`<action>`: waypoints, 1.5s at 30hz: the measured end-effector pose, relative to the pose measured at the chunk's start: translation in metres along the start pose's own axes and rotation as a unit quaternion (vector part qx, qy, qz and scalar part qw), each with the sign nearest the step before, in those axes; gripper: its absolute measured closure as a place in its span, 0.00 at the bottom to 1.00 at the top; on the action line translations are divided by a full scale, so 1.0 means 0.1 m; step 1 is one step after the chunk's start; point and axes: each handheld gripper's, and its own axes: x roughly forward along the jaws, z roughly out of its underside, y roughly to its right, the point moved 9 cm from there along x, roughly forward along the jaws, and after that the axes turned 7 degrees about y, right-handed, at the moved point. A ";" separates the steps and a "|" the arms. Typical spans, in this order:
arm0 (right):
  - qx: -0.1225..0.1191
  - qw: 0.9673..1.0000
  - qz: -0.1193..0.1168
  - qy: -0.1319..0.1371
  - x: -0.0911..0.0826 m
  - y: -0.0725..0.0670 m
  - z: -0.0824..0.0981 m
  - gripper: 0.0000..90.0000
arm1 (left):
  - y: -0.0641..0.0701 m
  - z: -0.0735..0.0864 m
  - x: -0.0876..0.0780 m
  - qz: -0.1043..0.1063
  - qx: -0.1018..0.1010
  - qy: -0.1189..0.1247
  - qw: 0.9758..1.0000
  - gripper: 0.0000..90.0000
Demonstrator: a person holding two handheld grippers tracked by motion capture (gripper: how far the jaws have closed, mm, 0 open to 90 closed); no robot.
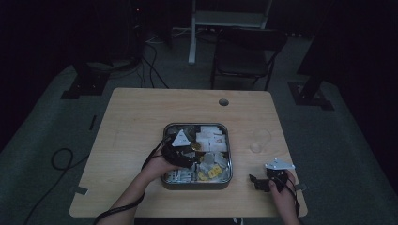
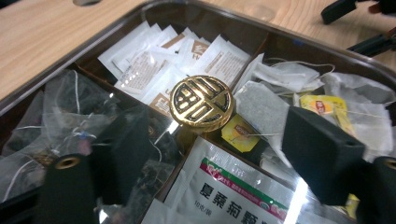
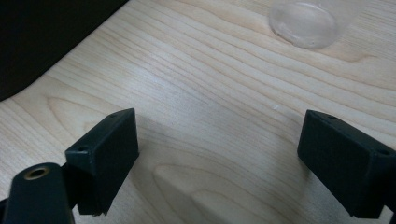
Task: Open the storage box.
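A metal tray [image 1: 197,185] of tea bags and sachets sits at the middle of the wooden table [image 1: 141,122]. A round gold knob [image 2: 201,101] with a black pattern stands at the centre of its dividers. My left gripper [image 2: 210,149] hovers low over the tray, jaws apart, with the knob just beyond the tips and a green-and-white sachet [image 2: 233,191] beneath them. Neither pad presses on anything. In the high view the left gripper [image 1: 185,154] is over the tray's left half. My right gripper [image 3: 219,154] rests open over bare wood near the front right corner [image 1: 258,182].
White sachets [image 2: 163,60] fill the far compartment, pale tea bags [image 2: 266,107] with yellow tags the right one, dark mesh bags [image 2: 70,112] the left one. A clear round dish [image 3: 306,23] lies on the table right of the tray. A folding chair [image 1: 244,56] stands beyond the table.
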 end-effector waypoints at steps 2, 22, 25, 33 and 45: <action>0.000 1.000 0.000 0.000 0.00 0.00 0.00 0.13 | -0.02 -0.01 0.03 -0.005 -0.006 -0.003 1.000 0.32; -0.002 1.000 -0.001 0.000 0.00 0.00 0.00 0.13 | -0.03 -0.08 0.19 -0.019 -0.018 -0.011 1.000 0.57; -0.002 1.000 -0.001 0.000 0.00 0.00 0.00 0.13 | -0.04 -0.08 0.19 -0.026 -0.018 -0.009 0.999 0.60; -0.001 1.000 -0.001 0.000 0.00 0.00 0.00 0.13 | -0.05 -0.08 0.18 -0.039 -0.007 -0.008 0.999 0.66; -0.001 1.000 -0.001 0.000 0.00 0.00 0.00 0.13 | -0.05 -0.10 0.16 -0.048 0.000 -0.011 0.999 0.67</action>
